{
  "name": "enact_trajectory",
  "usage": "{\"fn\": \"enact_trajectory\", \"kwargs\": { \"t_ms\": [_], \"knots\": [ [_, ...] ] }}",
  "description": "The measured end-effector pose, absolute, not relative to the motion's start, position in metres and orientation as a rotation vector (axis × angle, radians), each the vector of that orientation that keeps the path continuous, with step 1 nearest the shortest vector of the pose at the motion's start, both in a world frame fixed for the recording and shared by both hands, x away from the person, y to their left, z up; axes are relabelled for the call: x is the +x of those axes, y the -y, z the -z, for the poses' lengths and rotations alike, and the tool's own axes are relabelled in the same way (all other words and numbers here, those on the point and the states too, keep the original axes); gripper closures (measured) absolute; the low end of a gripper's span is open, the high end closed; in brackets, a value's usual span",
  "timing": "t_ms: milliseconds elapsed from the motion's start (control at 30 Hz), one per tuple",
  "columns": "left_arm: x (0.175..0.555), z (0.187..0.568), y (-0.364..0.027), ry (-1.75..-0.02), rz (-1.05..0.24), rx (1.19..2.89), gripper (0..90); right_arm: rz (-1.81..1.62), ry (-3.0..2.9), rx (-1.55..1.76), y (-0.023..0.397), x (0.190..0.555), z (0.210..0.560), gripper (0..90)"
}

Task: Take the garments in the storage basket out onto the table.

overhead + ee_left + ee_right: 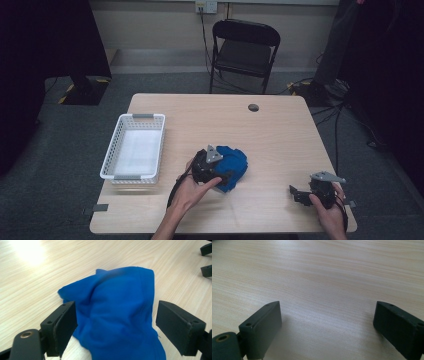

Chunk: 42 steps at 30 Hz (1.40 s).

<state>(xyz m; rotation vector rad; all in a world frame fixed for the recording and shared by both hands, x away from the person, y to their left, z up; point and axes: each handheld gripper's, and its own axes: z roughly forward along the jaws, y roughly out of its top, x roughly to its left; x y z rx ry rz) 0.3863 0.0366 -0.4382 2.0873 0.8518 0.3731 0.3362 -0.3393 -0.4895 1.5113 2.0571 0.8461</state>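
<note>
The left gripper (pixel 224 176) sits near the middle of the wooden table (pixel 280 130), its jaws spread wide on either side of a crumpled blue cloth (pixel 233 165). In the left gripper view the left gripper (pixel 116 325) shows both black pads standing clear of the fabric's bulk: the blue cloth (pixel 117 315) bunches up between them and runs on beyond the fingertips, the left pad just at the cloth's edge, the right pad with a sliver of table (pixel 37 285) showing between it and the fabric. Nothing is pinched, the cloth lies loose on the wood. The person's left hand (pixel 192 190) wraps the gripper body from behind, the grey three-cornered plate on top. Over on the other side, well apart from the cloth, the right gripper (pixel 299 194) rests low near the table's front right corner in the person's right hand (pixel 327 212). In the right gripper view the right gripper (pixel 327 325) is open wide as well, with bare wood grain of the table (pixel 324 277) between and ahead of its fingers, holding nothing. Away from both sets of fingers, at the table's left edge, stands a white perforated plastic basket (pixel 112 150). Beyond the far edge of the table a black folding chair (pixel 245 47) stands on the grey floor.
</note>
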Motion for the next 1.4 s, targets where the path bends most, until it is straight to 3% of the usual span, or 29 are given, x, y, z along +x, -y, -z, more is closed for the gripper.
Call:
{"fn": "enact_trajectory", "kwargs": {
  "t_ms": [867,1400],
  "knots": [
    [0.363,0.44,-0.074,-0.937,-0.472,2.128,16.8,-0.846,-2.058,1.51,0.339,0.336,0.49,7.2],
    [0.339,0.45,-0.092,-0.968,-0.459,2.139,16.8,-0.846,-2.059,1.51,0.339,0.336,0.49,7.2]
  ]
}}
